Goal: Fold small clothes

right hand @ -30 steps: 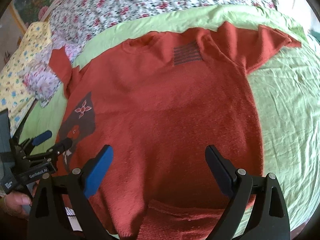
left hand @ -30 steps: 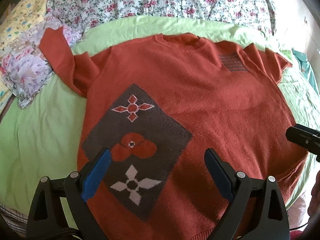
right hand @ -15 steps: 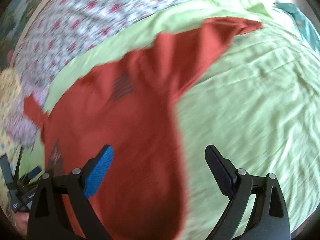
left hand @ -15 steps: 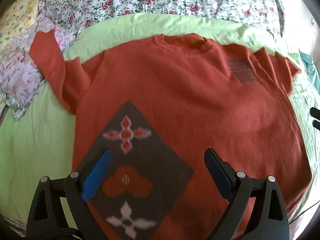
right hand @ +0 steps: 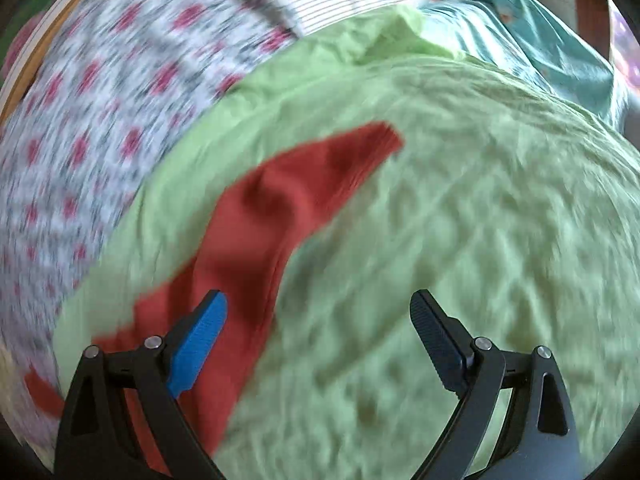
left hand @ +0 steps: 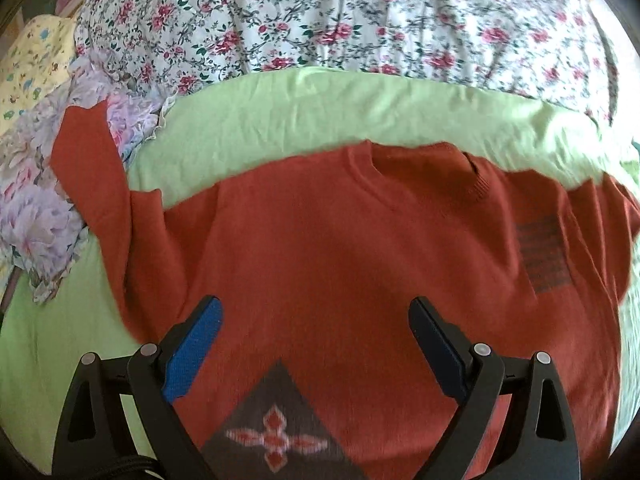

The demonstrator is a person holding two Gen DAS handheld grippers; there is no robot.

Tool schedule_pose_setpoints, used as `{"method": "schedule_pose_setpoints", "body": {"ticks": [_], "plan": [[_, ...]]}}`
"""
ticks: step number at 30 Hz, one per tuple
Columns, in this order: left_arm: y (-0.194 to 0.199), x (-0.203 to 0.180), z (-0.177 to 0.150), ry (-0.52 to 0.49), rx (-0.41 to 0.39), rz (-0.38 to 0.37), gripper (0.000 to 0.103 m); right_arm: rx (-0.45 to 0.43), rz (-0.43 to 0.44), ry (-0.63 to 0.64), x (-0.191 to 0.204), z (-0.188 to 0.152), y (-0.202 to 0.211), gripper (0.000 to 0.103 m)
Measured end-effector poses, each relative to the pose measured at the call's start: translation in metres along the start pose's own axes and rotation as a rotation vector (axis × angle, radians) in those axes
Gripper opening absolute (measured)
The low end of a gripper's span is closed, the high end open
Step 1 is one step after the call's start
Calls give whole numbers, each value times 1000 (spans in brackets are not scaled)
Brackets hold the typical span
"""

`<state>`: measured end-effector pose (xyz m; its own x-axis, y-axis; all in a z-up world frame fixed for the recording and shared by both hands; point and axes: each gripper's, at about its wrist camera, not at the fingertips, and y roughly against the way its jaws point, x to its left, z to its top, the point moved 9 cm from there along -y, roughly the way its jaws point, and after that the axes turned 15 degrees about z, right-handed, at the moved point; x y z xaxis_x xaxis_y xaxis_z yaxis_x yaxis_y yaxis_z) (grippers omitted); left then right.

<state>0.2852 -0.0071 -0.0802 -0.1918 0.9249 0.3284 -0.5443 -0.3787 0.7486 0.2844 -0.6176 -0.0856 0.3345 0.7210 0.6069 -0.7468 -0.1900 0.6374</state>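
A rust-red knit sweater (left hand: 340,248) lies flat, front up, on a light green sheet (left hand: 320,120). It has a dark diamond patch with flower motifs (left hand: 276,436) and a small striped patch (left hand: 540,256). Its left sleeve (left hand: 88,176) reaches up onto a floral cloth. My left gripper (left hand: 314,344) is open and empty above the sweater's chest. My right gripper (right hand: 318,340) is open and empty over the green sheet, just right of the sweater's right sleeve (right hand: 280,208). That view is motion-blurred.
A rose-print floral quilt (left hand: 360,20) lies behind the green sheet. A pale purple floral cloth (left hand: 36,216) and a yellow printed cloth (left hand: 28,64) lie at the left. A teal garment (right hand: 540,32) lies at the far right of the bed.
Both grippers have moved forward toward the sweater's top. The right gripper has swung right, from over the body to beside the right sleeve. Both stayed open.
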Motion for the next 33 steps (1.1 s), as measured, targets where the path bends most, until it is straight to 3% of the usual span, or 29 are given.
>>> {"method": "schedule_pose_setpoints", "body": {"ticks": [5,11,13,14,15,18,21,26,33], "plan": [[-25,-8,8,15,42,16,95,-56,-2,-80,-25,43,-24,80],[-50,-25,4,15,95,11,95,-68,-75,-141,-58,69,-57,75],[-57,-29,4,13,107,6,95,-83,-98,-96,-58,77,-62,53],[-59,-30,3,14,113,4,95,-74,-109,-76,-57,79,-64,28],[-61,-31,3,17,117,-1,95,-63,-90,-78,-55,80,-65,11],[-62,-33,0,24,125,-16,95,-81,-14,-71,-36,79,-55,8],[-56,-33,-2,27,123,-40,95,-102,82,16,10,74,-33,8],[-43,-26,-7,36,121,-89,95,-27,283,206,121,33,-7,7],[-21,-8,-25,62,144,-190,95,220,587,314,275,-90,-17,7]]}}
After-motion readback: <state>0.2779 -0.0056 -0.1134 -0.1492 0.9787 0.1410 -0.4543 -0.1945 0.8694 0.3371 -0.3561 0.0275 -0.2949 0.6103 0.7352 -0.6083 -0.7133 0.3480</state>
